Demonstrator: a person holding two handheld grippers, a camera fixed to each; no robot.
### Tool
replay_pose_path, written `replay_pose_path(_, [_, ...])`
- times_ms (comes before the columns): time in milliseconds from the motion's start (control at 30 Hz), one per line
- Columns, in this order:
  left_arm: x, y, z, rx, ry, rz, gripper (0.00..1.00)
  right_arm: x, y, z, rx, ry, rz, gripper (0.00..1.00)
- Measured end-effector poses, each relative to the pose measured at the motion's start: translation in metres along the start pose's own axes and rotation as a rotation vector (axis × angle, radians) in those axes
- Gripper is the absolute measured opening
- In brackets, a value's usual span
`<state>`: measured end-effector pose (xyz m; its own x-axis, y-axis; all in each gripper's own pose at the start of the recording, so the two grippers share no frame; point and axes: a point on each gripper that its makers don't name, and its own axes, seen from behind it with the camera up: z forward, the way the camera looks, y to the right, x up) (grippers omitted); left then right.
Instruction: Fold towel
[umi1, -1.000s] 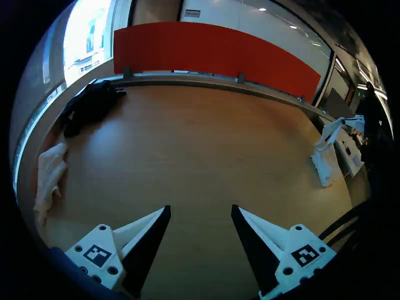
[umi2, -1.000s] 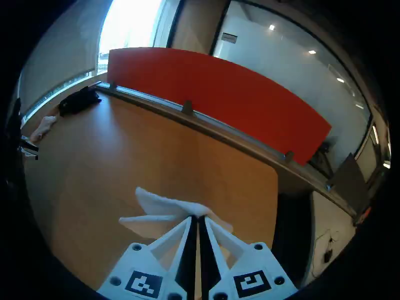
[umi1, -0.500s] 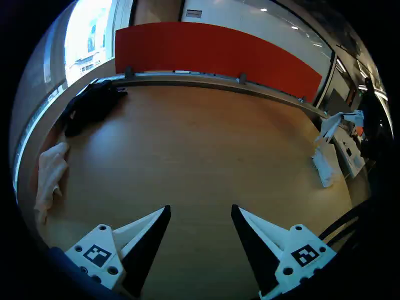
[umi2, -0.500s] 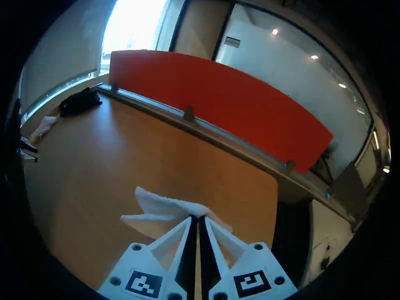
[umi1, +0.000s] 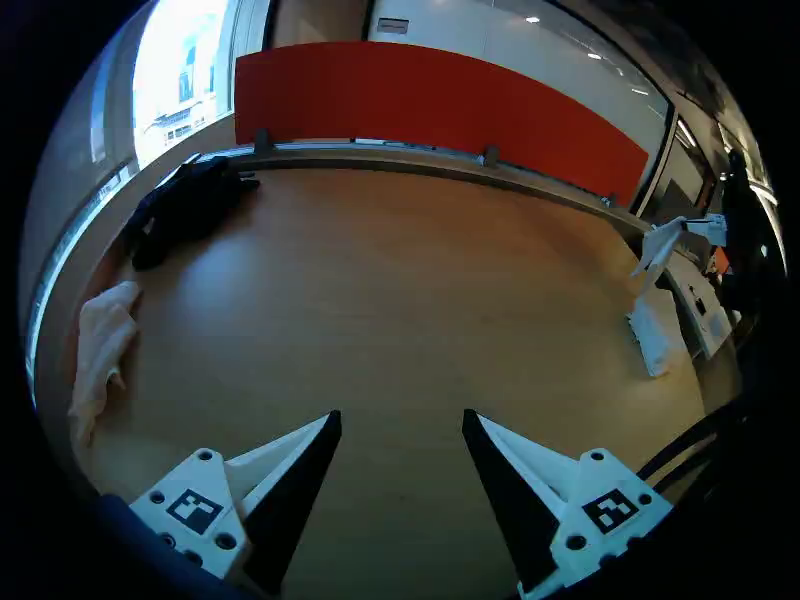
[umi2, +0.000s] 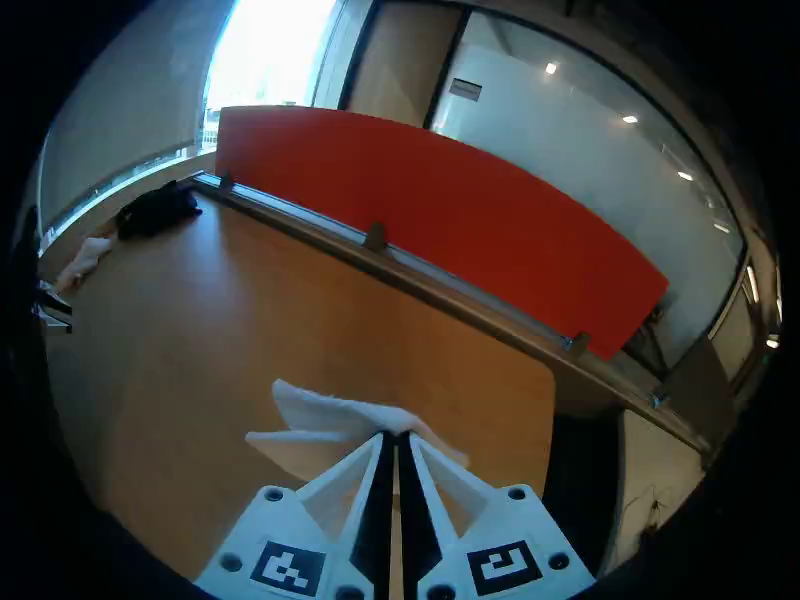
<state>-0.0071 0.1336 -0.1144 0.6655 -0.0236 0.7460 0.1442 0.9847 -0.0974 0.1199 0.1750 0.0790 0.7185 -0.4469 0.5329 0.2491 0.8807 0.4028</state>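
In the left gripper view, the left gripper is wide open with nothing between its two fingers, and it hangs over the near side of the wooden table. The white towel is well apart from it, at the far right edge of the table. One end of the towel is lifted up and the rest runs down to the table top, so its long side goes up and down, not flat across. A cream cloth lies at the left edge and a black heap lies far left, near the red screen; both are well apart from the towel. In the right gripper view, the right gripper is closed tight on the towel, with both fingers pinching the cloth. White folds poke out to the left of the fingertips and past them, over the table. So the right gripper has the towel, and the left gripper has a long way to go. It looks as if the left gripper would have to go right, across the table, to catch a loose end below the pinched one
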Motion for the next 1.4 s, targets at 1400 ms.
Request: replay_pose_path(1400, [-0.004, 0.014, 0.004, -0.034, -0.016, 0.020, 0.89, -0.117, -0.007, -0.054, -0.045, -0.149, 0.084, 0.03])
